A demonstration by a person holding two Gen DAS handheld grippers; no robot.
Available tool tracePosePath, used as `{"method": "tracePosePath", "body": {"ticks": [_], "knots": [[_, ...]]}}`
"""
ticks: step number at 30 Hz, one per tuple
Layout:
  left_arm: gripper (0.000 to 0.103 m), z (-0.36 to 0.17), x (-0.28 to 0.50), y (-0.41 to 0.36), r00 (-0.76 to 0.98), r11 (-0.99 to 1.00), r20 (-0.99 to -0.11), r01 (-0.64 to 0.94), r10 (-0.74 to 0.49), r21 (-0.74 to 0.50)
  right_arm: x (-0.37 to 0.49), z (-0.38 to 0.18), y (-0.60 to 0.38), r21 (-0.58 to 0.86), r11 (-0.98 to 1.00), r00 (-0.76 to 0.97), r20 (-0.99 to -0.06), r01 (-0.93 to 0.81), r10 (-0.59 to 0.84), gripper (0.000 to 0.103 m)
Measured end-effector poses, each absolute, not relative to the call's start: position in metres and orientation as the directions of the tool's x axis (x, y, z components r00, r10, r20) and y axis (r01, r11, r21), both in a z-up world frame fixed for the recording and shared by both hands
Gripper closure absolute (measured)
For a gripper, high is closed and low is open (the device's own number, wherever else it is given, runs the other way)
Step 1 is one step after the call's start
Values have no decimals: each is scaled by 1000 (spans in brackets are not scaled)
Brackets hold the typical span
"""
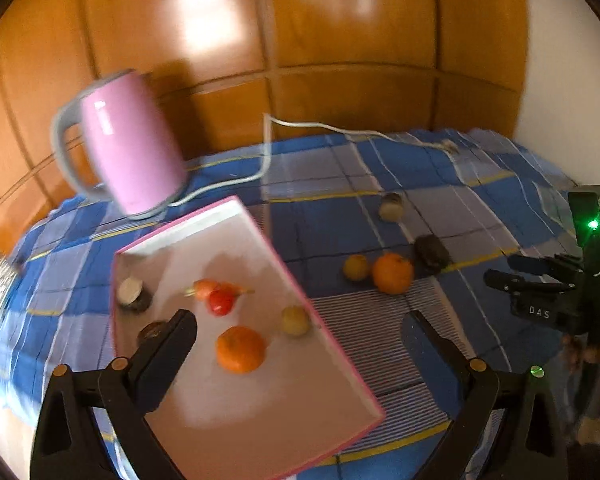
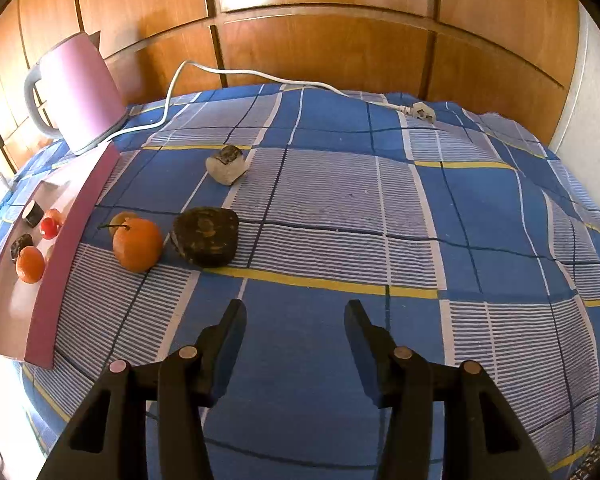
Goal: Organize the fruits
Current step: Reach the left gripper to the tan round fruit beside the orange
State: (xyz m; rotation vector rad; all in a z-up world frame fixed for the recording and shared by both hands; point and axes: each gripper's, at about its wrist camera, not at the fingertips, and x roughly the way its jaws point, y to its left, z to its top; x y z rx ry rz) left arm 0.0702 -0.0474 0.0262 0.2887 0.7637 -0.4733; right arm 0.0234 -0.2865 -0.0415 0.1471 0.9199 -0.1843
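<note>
The left gripper [image 1: 304, 320] hangs wide and empty over the pink tray [image 1: 332, 344], the right gripper [image 2: 296, 312] partly open and empty above the checked cloth [image 2: 480, 208]. The tray holds an orange [image 1: 241, 349], a red fruit [image 1: 221, 302] and several more pieces. Four pieces look left on the cloth, among them another orange [image 2: 137, 244] and a dark lump [image 2: 205, 236].

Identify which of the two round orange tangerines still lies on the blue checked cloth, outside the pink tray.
The round orange tangerine beside the dark brown lump; the other tangerine sits inside the pink tray.

The left tool [image 1: 304, 328] hangs open over the pink tray [image 1: 340, 360], holding an orange [image 1: 241, 349] and, seemingly, tomatoes [image 1: 221, 302].
</note>
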Motion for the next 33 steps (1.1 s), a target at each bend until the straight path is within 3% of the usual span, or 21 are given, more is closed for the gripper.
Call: {"method": "tracePosePath", "body": {"ticks": [6, 14, 26, 28, 33], "knots": [[48, 12, 99, -73, 482, 796, -808, 605, -339, 27, 16, -48, -298, 56, 971, 594, -799, 231, -95, 51], [49, -6, 125, -108, 416, 652, -873, 740, -253, 164, 11, -50, -310, 84, 966, 601, -795, 244, -83, 51], [50, -31, 148, -145, 331, 517, -917, 838, -223, 176, 12, -53, -314, 109, 963, 598, -799, 245, -62, 51], [52, -29, 153, -146, 316, 521, -918, 840, -239, 154, 12, -53, -315, 111, 962, 600, -798, 248, -62, 51], [72, -30, 163, -150, 279, 521, -923, 847, -265, 106, 14, -54, -316, 107, 962, 595, -801, 250, -66, 51]]}}
